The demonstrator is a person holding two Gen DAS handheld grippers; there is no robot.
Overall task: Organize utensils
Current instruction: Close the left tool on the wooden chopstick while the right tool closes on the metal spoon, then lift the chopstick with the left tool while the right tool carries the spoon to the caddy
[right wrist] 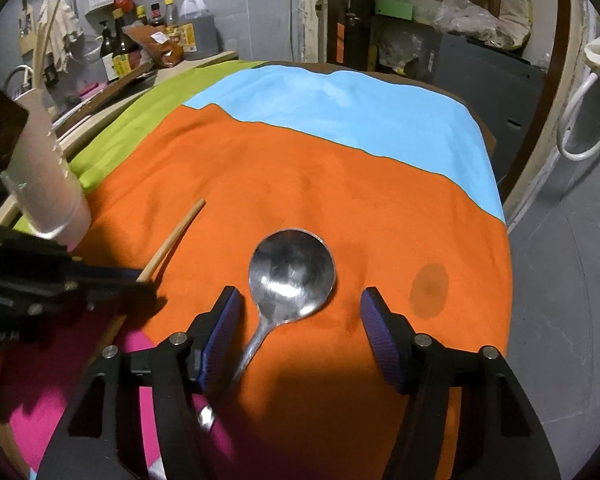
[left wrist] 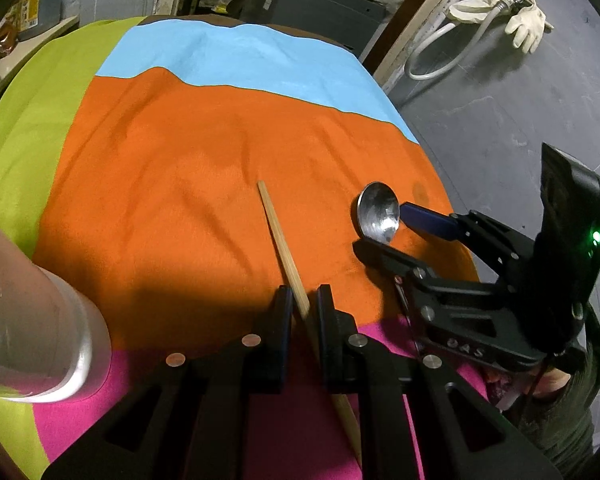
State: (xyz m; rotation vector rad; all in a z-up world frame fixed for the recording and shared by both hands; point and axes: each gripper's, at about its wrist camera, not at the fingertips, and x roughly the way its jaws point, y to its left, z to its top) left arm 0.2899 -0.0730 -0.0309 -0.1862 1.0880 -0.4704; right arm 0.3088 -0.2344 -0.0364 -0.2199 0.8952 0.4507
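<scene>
Dim, hard shadows, fisheye-warped edges

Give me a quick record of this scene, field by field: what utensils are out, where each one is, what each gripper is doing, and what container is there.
surface: table under a colour-block cloth
chopstick: lying on the orange panel, passing between the left gripper fingers
left gripper: narrow gap, closing around the chopstick; contact unclear
spoon: metal, bowl up, on the orange panel
right gripper: open, straddling the spoon's neck, not touching
container: translucent cup, upright at the left of the cloth
stain: dark spot right of the spoon
</scene>
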